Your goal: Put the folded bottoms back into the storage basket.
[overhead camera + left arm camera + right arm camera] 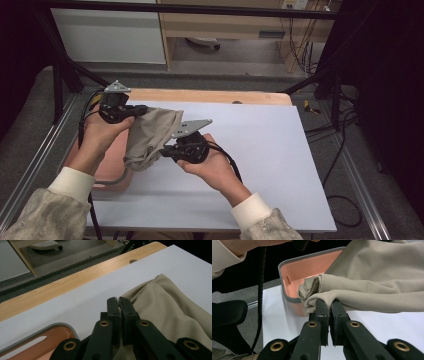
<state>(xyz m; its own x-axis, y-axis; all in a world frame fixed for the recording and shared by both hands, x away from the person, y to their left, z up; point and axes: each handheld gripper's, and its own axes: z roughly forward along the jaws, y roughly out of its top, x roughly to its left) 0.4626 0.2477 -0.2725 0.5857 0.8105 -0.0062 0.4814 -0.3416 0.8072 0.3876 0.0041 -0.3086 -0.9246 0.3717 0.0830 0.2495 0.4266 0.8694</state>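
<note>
High view shows us holding a crumpled beige woven cloth (150, 136) lifted between both grippers over the left part of the white worktop (260, 150), partly above a salmon-pink plastic tray with a grey rim (111, 172). Our left gripper (139, 111) has its fingers (112, 308) pressed together on the cloth's upper edge. Our right gripper (167, 150) pinches a lower fold, its fingers (322, 308) pressed together on the fabric just beside the tray.

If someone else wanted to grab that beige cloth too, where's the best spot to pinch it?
Probably the loose bottom end of the beige cloth, where it hangs over the pink tray. Both grippers already pinch its upper edge, so it droops in bunched folds there. Coming from below at the near side gives thick fabric to clamp.
</note>
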